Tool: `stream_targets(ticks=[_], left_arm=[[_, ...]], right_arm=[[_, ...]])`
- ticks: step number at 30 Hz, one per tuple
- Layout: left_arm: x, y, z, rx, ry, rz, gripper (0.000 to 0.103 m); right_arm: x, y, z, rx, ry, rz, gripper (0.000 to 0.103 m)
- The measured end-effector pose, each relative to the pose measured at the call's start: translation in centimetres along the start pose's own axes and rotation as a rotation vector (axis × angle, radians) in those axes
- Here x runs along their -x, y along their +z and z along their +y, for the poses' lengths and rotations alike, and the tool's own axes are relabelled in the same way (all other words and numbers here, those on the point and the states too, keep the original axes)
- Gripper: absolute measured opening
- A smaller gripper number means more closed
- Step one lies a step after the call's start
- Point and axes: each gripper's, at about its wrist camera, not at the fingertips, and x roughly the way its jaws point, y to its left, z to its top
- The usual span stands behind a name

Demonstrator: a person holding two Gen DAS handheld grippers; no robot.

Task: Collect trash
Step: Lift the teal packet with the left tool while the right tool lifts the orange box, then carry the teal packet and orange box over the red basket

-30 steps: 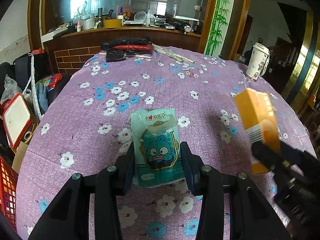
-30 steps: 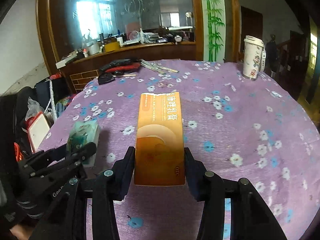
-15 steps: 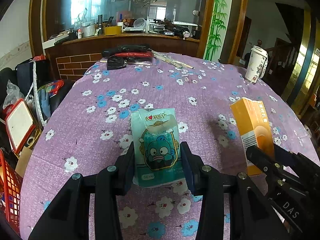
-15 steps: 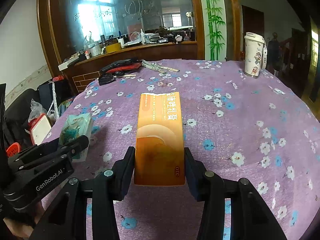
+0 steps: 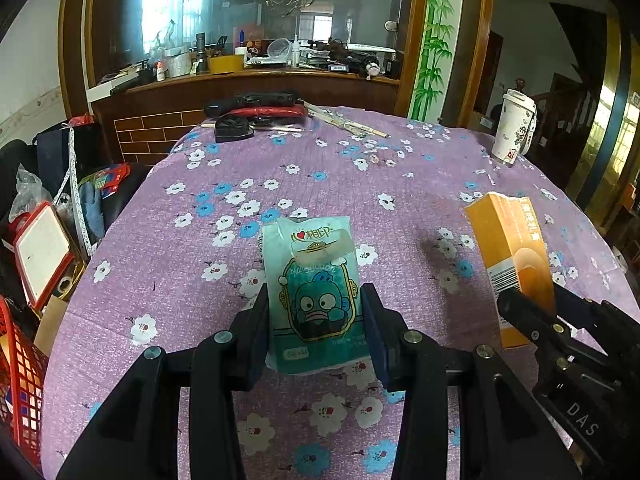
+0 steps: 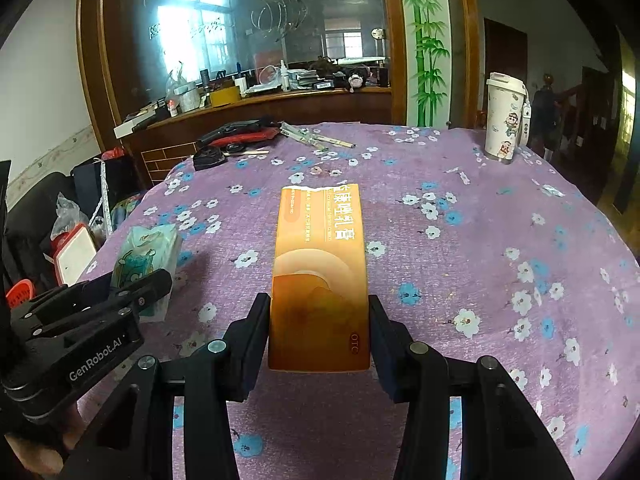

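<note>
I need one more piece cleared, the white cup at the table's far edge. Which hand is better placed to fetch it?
Right, probably: the white cup stands on that side. But the right tongs hold the orange box, and the left tongs hold the teal tissue pack, so both must unload first.

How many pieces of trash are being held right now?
2: a tissue pack between the left tool's fingers, and an orange box between the right tool's. Nothing else is held.

Both my grippers clamped, side by side, angled down.
My left gripper (image 5: 316, 320) pinches the tissue pack (image 5: 314, 292); my right gripper (image 6: 318, 332), just right of it, pinches the orange box (image 6: 320, 276).
</note>
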Motion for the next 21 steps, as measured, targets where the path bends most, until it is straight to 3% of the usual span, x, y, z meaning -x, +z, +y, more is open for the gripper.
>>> stream_targets(ticks=[10, 21], left_arm=[[0.0, -0.3, -0.5, -0.008, 0.014, 0.015, 0.04], [7.1, -0.6, 2.4, 0.004, 0.034, -0.055, 0.041]], right_arm=[[-0.1, 0.0, -0.2, -0.01, 0.006, 0.009, 0.051], [2.9, 0.8, 2.9, 0.009, 0.063, 0.01, 0.051]])
